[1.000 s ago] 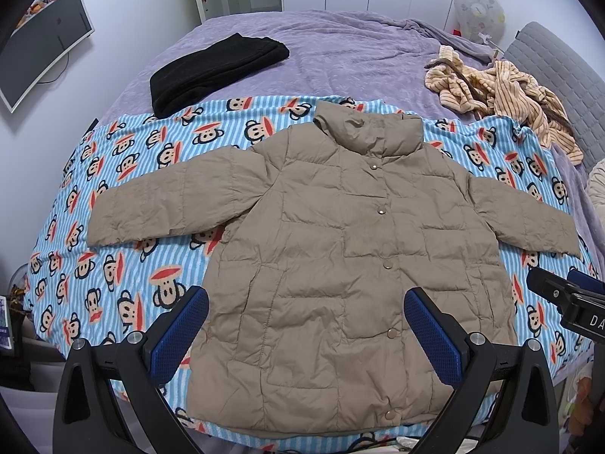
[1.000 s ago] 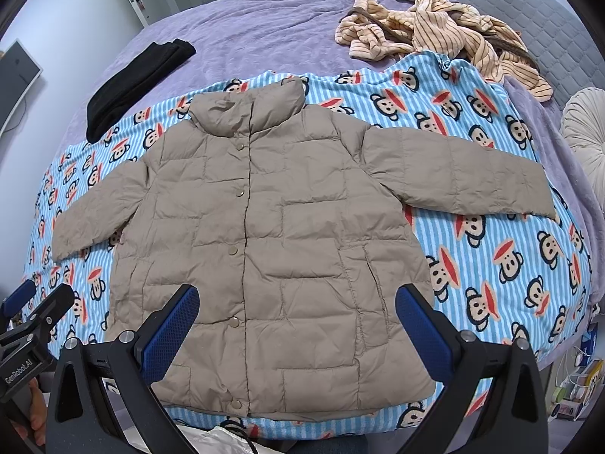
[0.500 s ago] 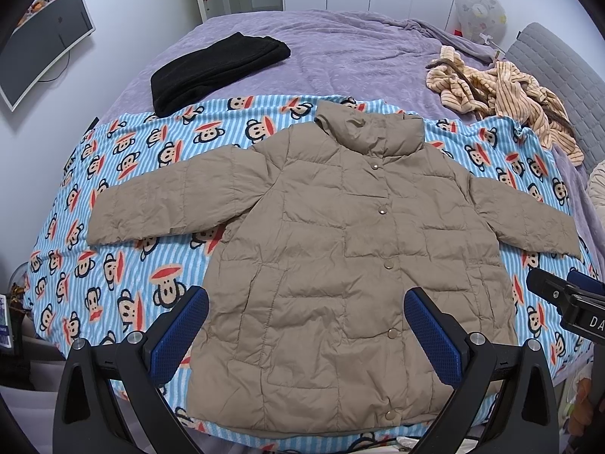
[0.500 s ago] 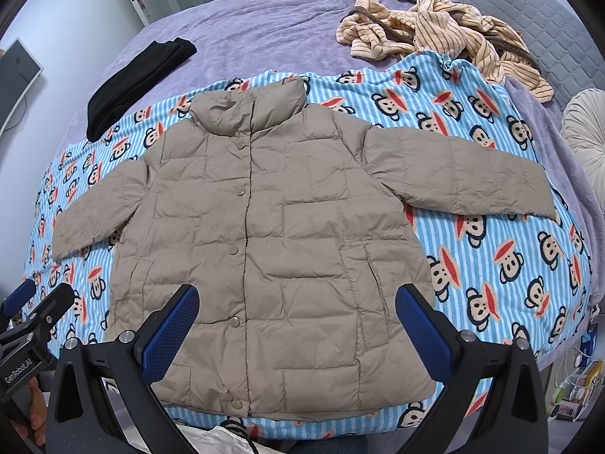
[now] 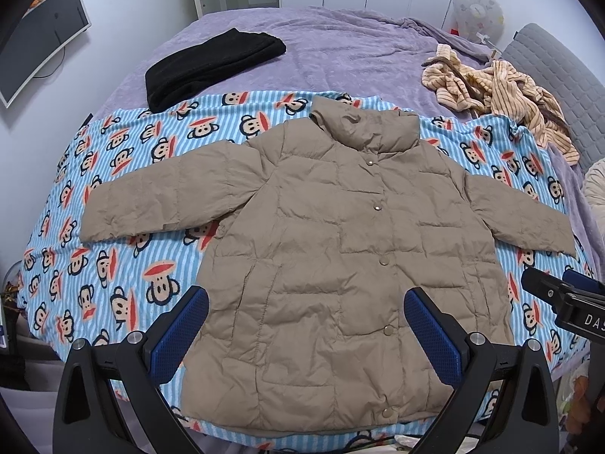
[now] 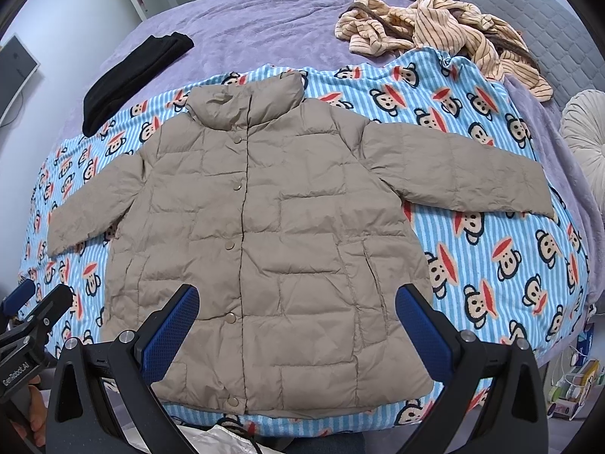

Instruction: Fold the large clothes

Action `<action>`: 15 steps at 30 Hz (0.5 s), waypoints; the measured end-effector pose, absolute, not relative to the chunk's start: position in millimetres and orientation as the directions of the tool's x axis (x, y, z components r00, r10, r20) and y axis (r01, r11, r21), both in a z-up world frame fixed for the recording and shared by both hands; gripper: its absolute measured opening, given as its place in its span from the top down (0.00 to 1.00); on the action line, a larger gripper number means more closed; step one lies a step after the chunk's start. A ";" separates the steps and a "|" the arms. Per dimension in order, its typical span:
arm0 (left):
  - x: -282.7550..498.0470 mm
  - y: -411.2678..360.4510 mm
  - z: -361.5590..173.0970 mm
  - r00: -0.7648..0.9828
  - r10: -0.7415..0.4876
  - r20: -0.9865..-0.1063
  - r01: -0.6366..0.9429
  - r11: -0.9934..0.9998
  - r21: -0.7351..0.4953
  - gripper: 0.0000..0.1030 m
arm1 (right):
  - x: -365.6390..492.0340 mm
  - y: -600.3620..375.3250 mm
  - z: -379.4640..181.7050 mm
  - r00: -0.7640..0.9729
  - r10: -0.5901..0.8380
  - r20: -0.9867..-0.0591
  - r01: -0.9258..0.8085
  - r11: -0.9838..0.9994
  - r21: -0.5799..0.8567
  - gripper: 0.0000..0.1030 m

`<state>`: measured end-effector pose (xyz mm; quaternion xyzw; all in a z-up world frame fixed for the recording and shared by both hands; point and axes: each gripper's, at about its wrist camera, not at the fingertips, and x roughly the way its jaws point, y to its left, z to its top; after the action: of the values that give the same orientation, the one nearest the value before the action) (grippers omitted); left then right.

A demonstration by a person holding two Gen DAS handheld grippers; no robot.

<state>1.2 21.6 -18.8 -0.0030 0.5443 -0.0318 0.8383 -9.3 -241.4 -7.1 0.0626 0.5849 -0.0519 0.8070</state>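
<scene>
Jacket (image 5: 340, 257) of tan quilted fabric lies flat and snapped closed on the monkey-print blanket (image 5: 124, 272) across my bed (image 5: 340, 49), sleeves spread to both sides. I hold my left hand-held gripper (image 5: 306, 325) and my right hand-held gripper (image 6: 297, 321) above its hem, both spread wide and grasping nothing. Black clothes (image 5: 211, 64) and a striped garment (image 5: 499, 94) lie beyond.

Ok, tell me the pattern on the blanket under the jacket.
The blanket has light blue and white stripes with cartoon monkey faces, clearest in the right wrist view.
</scene>
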 end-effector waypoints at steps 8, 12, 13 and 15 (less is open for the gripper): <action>17.5 64.0 -61.6 0.329 -0.172 -0.929 -0.009 0.983 -0.185 0.00 | -4.7 -226.7 -35.6 0.253 0.080 -0.964 0.141 0.983 0.119 0.00; 37.8 116.5 -100.6 0.326 -0.189 -0.926 -0.129 0.962 -0.242 0.00 | 9.6 -199.1 -70.0 0.197 0.212 -0.957 0.102 0.967 0.235 0.00; 43.4 131.3 -110.5 0.332 -0.192 -0.924 -0.159 0.954 -0.255 0.00 | 13.9 -189.6 -82.4 0.165 0.244 -0.956 0.098 0.960 0.262 0.00; 54.1 161.7 -129.9 0.356 -0.183 -0.916 -0.211 0.940 -0.269 0.00 | 23.6 -167.6 -106.7 0.106 0.257 -0.961 0.081 0.961 0.266 0.00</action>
<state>54.1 161.7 -129.9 -0.1735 0.5673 0.0089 0.8050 23.6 -167.6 -106.7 0.1268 0.6658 0.0602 0.7328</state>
